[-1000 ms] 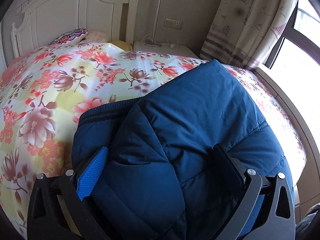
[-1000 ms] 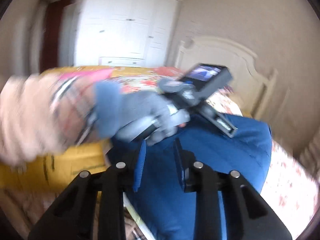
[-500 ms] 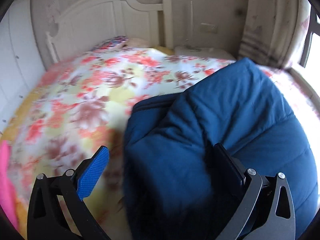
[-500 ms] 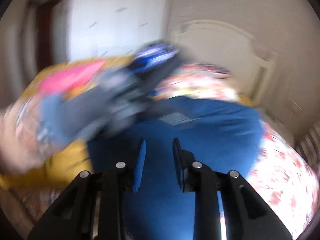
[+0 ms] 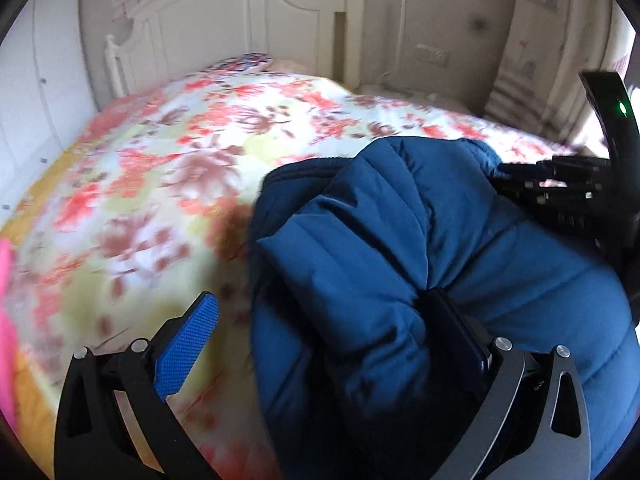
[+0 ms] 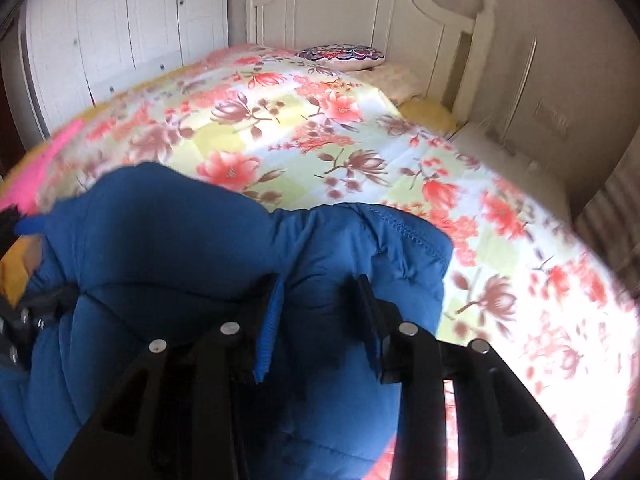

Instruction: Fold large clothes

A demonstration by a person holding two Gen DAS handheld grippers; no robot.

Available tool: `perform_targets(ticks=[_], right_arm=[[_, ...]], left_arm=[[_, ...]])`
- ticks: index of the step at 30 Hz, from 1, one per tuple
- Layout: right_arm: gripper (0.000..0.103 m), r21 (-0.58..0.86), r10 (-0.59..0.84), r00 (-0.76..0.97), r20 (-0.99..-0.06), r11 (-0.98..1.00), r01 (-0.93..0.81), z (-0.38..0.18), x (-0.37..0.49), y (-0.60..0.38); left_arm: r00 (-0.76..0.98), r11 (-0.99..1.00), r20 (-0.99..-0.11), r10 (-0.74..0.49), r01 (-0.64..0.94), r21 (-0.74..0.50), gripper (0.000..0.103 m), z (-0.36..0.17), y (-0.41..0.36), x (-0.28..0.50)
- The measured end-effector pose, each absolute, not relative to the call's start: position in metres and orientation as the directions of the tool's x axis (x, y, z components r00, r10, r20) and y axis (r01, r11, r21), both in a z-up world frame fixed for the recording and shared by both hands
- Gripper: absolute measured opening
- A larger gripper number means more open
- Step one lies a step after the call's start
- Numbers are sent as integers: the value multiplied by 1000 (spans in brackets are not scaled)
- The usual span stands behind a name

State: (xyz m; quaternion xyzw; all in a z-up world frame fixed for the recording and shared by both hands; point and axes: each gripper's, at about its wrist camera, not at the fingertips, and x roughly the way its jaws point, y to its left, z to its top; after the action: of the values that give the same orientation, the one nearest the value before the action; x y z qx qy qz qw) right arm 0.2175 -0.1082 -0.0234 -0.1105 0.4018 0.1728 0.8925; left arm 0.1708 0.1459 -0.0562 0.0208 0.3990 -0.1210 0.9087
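Hand-held gripper [image 6: 320,316] astride blue jacket [image 6: 168,248]

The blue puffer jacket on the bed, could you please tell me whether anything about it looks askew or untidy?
Yes: the blue puffer jacket lies bunched in a lumpy heap on the floral bedspread, with one padded flap folded unevenly over the rest rather than flat. Nothing looks torn or spilled.

Left gripper [image 5: 320,320]: pointed steeply down, jaws spread wide — blue pad on the left clear, right finger pressed into blue padding.
Right gripper [image 6: 320,312]: tilted down, jaws narrow and opening — fabric lay between them.
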Motion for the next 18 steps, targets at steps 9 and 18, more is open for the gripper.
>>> perform_targets(ticks=[9,18], right_arm=[[24,-21,333,645,-688,879,-476,28,213,-94],[23,-151,198,538,-819,831,-536,-20,229,-51]], left_arm=[[650,958,-707,-280,237,-162,99,-67,154,169],[667,963,-696,-267,218,-161,99,-65,152,169]])
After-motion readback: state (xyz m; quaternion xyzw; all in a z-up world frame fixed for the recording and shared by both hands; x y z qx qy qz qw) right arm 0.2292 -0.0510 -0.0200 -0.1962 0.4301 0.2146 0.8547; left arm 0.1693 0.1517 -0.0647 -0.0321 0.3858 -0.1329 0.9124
